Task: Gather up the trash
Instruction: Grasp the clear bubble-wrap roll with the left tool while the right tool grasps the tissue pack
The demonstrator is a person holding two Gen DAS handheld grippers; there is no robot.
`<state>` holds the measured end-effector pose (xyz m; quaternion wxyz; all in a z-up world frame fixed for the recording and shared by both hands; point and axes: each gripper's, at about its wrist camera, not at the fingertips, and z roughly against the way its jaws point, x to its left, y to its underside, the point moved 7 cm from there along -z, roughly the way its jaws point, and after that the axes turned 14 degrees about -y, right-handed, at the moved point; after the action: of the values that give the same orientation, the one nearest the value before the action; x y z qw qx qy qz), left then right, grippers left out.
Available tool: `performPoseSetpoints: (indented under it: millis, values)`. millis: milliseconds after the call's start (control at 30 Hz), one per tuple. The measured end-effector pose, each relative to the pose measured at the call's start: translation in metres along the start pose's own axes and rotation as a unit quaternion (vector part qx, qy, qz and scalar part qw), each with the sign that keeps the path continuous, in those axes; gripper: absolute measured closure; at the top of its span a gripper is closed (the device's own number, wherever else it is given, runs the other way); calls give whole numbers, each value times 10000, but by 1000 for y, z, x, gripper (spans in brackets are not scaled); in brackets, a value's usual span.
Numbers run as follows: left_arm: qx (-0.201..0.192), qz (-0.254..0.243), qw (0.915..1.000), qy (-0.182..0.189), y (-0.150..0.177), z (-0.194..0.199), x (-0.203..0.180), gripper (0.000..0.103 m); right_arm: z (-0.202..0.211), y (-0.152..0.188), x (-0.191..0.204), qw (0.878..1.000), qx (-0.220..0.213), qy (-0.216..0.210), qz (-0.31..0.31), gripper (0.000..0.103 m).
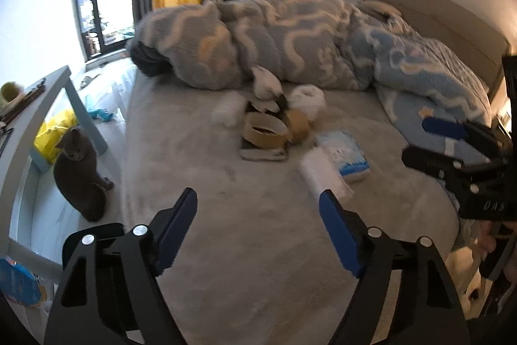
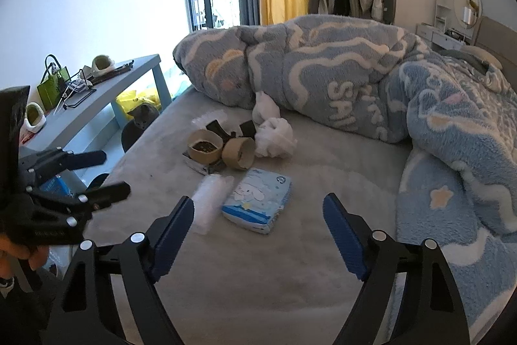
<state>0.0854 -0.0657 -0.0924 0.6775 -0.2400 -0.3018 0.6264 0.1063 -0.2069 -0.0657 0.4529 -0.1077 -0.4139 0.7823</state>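
Both tongs are carried with jaws apart and nothing between them: the left gripper [image 1: 258, 215] and the right gripper [image 2: 258, 217] are both held over the bare near part of the bed [image 2: 258, 286], angled down toward the litter further in. No pad is seen touching anything.

Largest in view is the blue patterned duvet [image 2: 355, 80], bunched along the far side of the mattress. At the bedside a grey cat [image 1: 79, 173] is seated on the floor beneath a pale blue side table [image 2: 97, 96], well apart from the trash.

The trash is gathered mid-bed, just short of the duvet's edge. Nearest the tongs a blue-and-white tissue pack [image 2: 258, 199] is lying flat, with a clear plastic wrapper [image 2: 210, 199] just beside it on its left. Behind these, crumpled white paper [image 2: 274, 138] is piled, and two brown tape rolls [image 2: 237, 152] are resting on a flat dark item whose nature cannot be made out.

The step in hand is judged to be the approach; no piece has yet been collected. For the next move, one piece must be chosen, probably the wrapper or the pack since they lie closest. The wrapper is thin and limp, so the fingers would need to be brought low over the sheet and closed without pinching the bedding.
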Motion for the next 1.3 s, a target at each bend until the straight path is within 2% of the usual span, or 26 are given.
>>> performPoseSetpoints:
  millis: [67, 133, 267, 400, 633, 700, 767, 800, 900, 1067, 1300]
  values:
    - [92, -44, 9998, 147, 1, -6, -9, 23, -3, 0, -4, 10000, 49, -40, -62, 20]
    - [162, -59, 9995, 258, 1, -11, -16, 30, -6, -1, -7, 9999, 93, -63, -64, 20]
    - [347, 1, 9981, 510, 0, -22, -28, 36, -11, -1, -13, 9997, 182, -116, -85, 20]
    - [432, -16, 9967, 694, -2, -28, -43, 37, -15, 1, -26, 9994, 261, -158, -158, 20]
    - [645, -116, 9947, 794, -3, -43, -63, 37, -22, 1, -40, 9988, 301, -252, -283, 21]
    - [740, -136, 9941, 784, -3, -51, -66, 41, -27, 1, -45, 9985, 351, -265, -320, 21]
    - [848, -209, 9937, 706, -2, -59, -68, 53, -30, -1, -48, 9983, 361, -283, -362, 21]
    - [912, -234, 9931, 705, -1, -62, -69, 62, -32, -1, -49, 9980, 363, -322, -410, 21]
    - [1058, -137, 9911, 793, 1, -67, -67, 63, -39, 0, -53, 9970, 419, -353, -552, 21]
    - [1038, -108, 9902, 923, 1, -65, -63, 67, -50, 5, -54, 9951, 537, -408, -717, 21]
    - [786, -61, 9921, 979, -4, -47, -50, 68, -61, 4, -43, 9941, 609, -453, -777, 21]
